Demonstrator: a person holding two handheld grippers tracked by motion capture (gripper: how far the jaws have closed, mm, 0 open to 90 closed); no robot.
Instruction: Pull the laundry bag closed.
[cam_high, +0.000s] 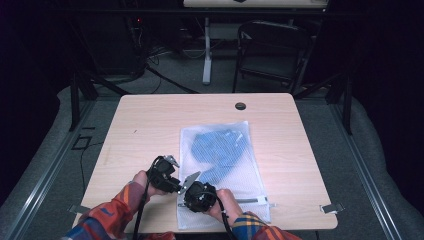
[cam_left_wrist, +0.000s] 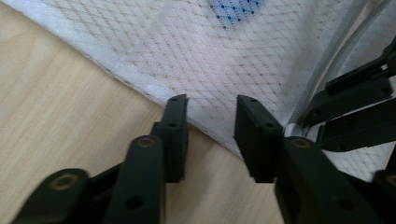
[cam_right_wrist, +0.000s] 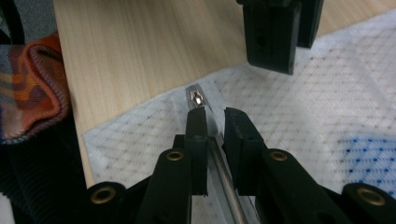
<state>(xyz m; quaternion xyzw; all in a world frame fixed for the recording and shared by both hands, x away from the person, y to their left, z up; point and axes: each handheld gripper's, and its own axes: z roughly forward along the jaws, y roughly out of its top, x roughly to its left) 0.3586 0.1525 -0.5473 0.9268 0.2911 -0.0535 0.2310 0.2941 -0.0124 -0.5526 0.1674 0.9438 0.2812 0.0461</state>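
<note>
A white mesh bag with a blue garment inside lies on the wooden table. At the bag's near left corner both grippers meet. My left gripper stands open, its jaws straddling the bag's hemmed edge without pressing it. My right gripper is shut on the bag's zipper, and the metal zipper pull sticks out just past its fingertips. From above, the left gripper and the right gripper are almost touching.
A round cable hole sits at the table's far edge. A black chair and a desk leg stand on the floor beyond. Plaid sleeves come in at the near edge.
</note>
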